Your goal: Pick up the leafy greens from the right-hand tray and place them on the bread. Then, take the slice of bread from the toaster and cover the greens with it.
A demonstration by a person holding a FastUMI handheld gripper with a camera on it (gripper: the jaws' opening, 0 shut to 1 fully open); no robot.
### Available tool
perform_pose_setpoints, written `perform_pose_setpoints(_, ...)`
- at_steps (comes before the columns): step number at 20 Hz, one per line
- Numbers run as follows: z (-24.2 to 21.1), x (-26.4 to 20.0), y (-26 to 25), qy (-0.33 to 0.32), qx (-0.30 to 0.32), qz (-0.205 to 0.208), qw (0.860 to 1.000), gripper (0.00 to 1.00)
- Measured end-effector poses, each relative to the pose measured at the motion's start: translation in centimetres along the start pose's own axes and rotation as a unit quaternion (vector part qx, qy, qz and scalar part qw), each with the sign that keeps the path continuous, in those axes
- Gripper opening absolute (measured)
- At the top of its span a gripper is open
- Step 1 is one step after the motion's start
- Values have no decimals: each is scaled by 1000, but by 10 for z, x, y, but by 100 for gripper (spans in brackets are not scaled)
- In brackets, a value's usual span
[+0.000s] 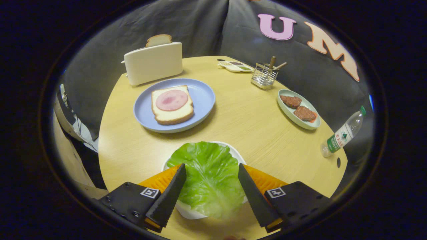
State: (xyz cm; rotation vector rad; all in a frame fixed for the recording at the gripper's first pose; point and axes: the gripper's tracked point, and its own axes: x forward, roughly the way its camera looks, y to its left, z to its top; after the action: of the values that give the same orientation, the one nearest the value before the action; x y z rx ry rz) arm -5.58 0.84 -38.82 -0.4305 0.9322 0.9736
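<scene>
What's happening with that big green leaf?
Someone is making a sandwich with a hand-held gripper. Its two fingers are spread open on either side of the lettuce leaf, which lies in a white dish, not grabbed yet. Beyond it, a blue plate holds a bread slice topped with a round of ham. Another slice sticks up from the toaster behind the plate.

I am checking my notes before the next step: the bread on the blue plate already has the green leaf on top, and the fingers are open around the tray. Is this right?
Not quite. In the gripper view the bread on the blue plate carries only a pink slice of ham. The green leaf lies in the white tray, between the open fingers of the gripper.
</scene>
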Motion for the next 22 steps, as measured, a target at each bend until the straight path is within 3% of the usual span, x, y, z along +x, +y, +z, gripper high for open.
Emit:
perform_pose_setpoints(9,-17,7,6,43,41,19,998,98)
perform_pose_setpoints(12,-18,4,9,51,62,22,997,75)
perform_pose_setpoints(20,-14,0,30,50,33,33,998,13)
perform_pose_setpoints(22,-12,-3,29,49,35,29,998,13)
